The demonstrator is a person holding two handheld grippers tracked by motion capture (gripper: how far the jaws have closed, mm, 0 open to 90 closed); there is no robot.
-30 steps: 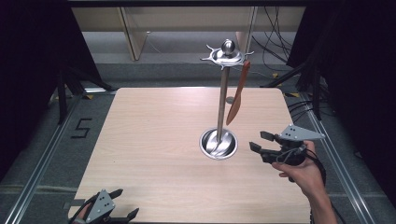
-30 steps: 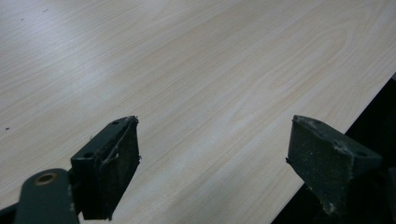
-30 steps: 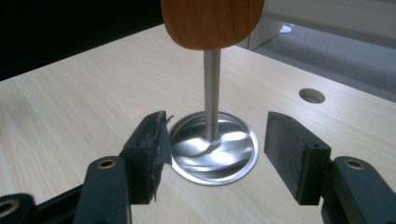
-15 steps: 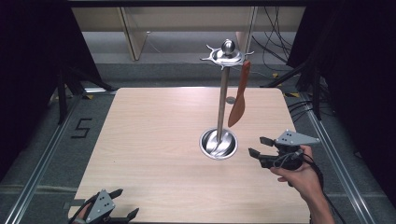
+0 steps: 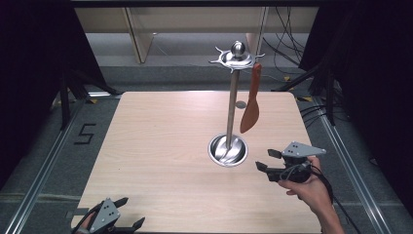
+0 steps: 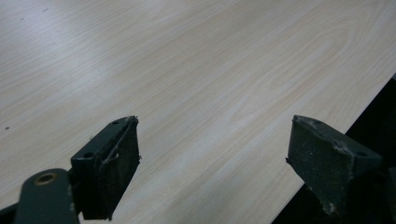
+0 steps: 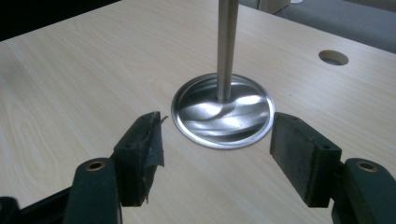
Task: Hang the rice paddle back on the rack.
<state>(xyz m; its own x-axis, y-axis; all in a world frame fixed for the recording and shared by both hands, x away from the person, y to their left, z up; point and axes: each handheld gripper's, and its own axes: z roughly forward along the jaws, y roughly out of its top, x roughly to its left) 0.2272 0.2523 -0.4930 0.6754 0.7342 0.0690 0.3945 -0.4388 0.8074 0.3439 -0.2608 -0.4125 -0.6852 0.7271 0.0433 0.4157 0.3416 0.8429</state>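
Tongs on the left (image 5: 119, 217) idle at the bench's near-left corner, jaws wide apart and empty. Mid-bench stands the steel utensil stand (image 5: 231, 109), a brown spatula (image 5: 251, 105) hanging from its top ring. The right tongs (image 5: 264, 161) have dropped back from the spatula toward the near edge — spread wide, holding nothing — so the hanging looks finished. Pale wood bench (image 5: 160, 146); grey floor, dark curtains around.

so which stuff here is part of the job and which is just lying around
In the job:
- spatula, hanging from the stand's top
- stand with its round base
- right gripper, open, near the base

Lying about:
- left gripper, open, idle at the table's near edge
- hole in the table
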